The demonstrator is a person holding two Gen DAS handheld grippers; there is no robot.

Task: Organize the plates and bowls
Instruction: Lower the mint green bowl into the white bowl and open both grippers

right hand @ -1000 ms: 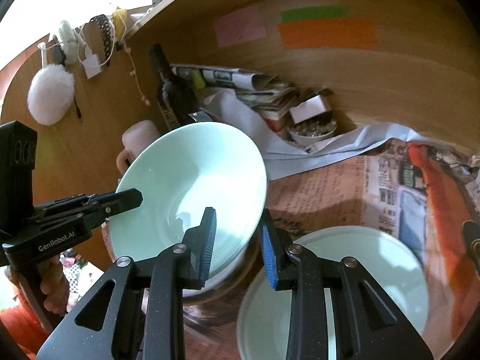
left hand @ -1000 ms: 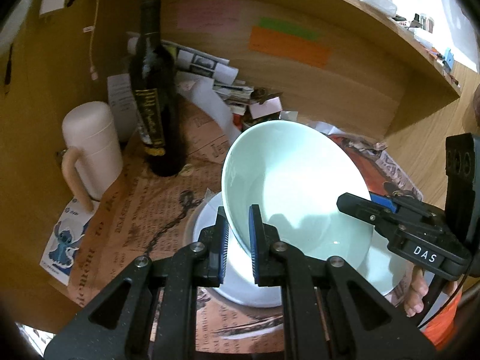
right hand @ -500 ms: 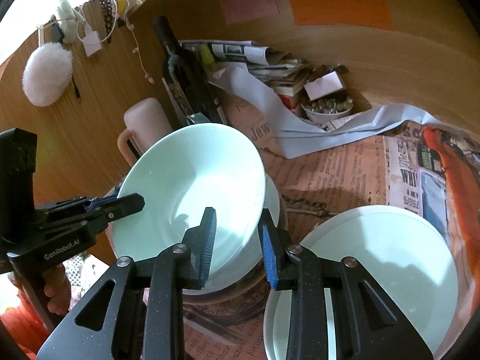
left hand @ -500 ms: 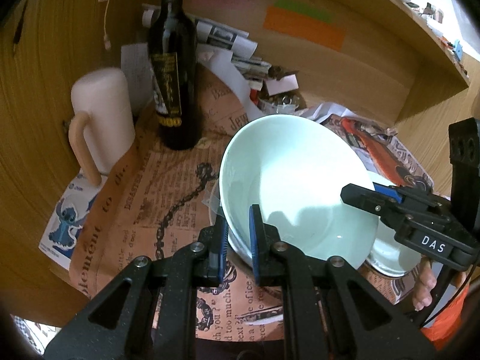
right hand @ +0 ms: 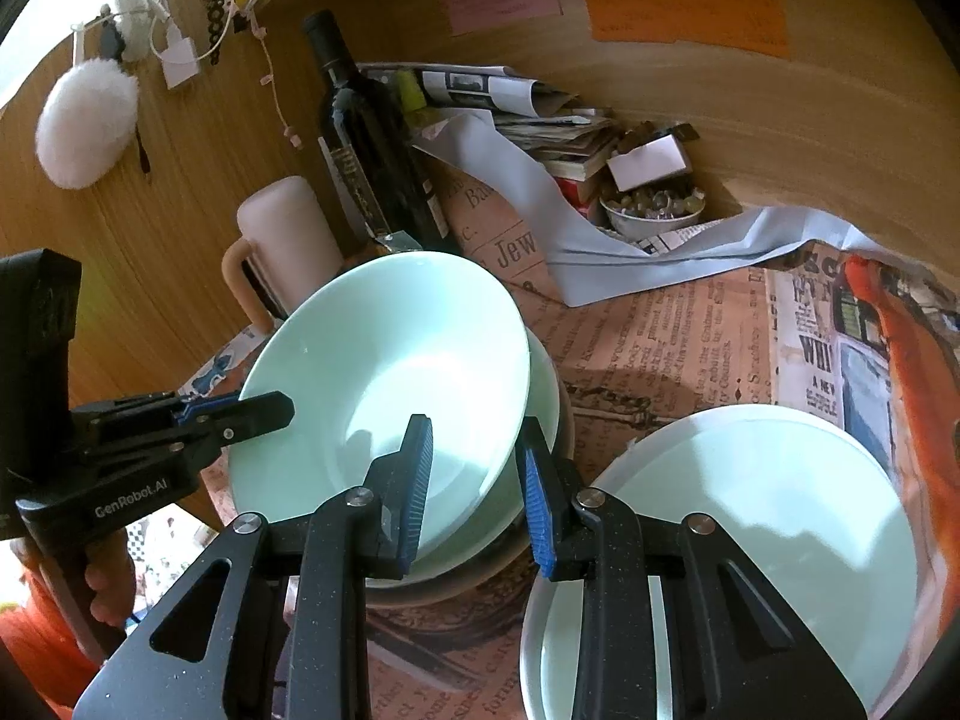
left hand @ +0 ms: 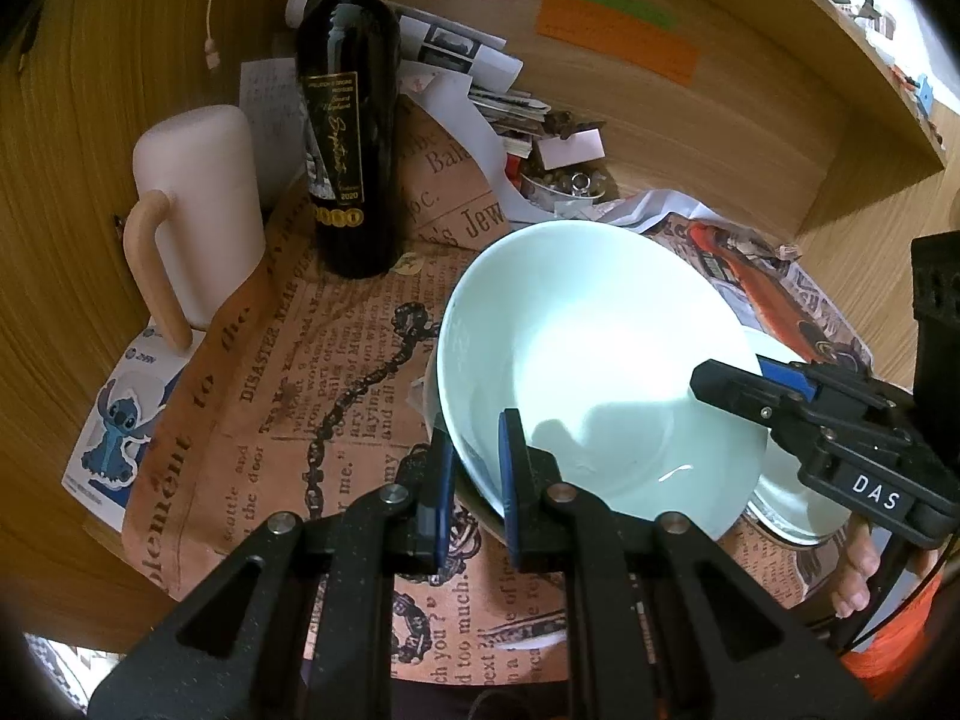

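The left hand-held gripper (left hand: 474,468) is clenched on the near rim of a pale green bowl (left hand: 594,360), one blue pad inside the rim and one outside. The right hand-held gripper (right hand: 474,468) grasps the same bowl at its opposite edge — in the right wrist view its two blue pads straddle the rim at about 5 o'clock of the bowl. So both grippers hold the one bowl between them, tilted, with its open side turned towards the left camera.

The bowl sits low in a stack of similar bowls (right hand: 540,420); whether it already rests on the one beneath I cannot tell. The stack stands on a desk (left hand: 288,408) covered with brown newspaper-print paper. Just to the stack's 3 o'clock in the right wrist view lies a pile of pale green plates (right hand: 780,510), near the stack but apart from it.

Further out, at 11 o'clock from the bowl in the left wrist view, a dark wine bottle (left hand: 351,120) stands upright. Beside it, towards 9 o'clock, is a cream jug (left hand: 198,210) with a peach handle. A cartoon sticker card (left hand: 120,414) lies at the desk's edge below the jug. At 12 o'clock — against the curved wooden back wall — a heap of folded newspapers (right hand: 528,114) and a small dish of little round objects (right hand: 651,210) crowd the corner. Orange, green and pink notes (right hand: 684,18) are stuck on the wall above.

A person's fingers (left hand: 858,570) wrap the right gripper's handle.
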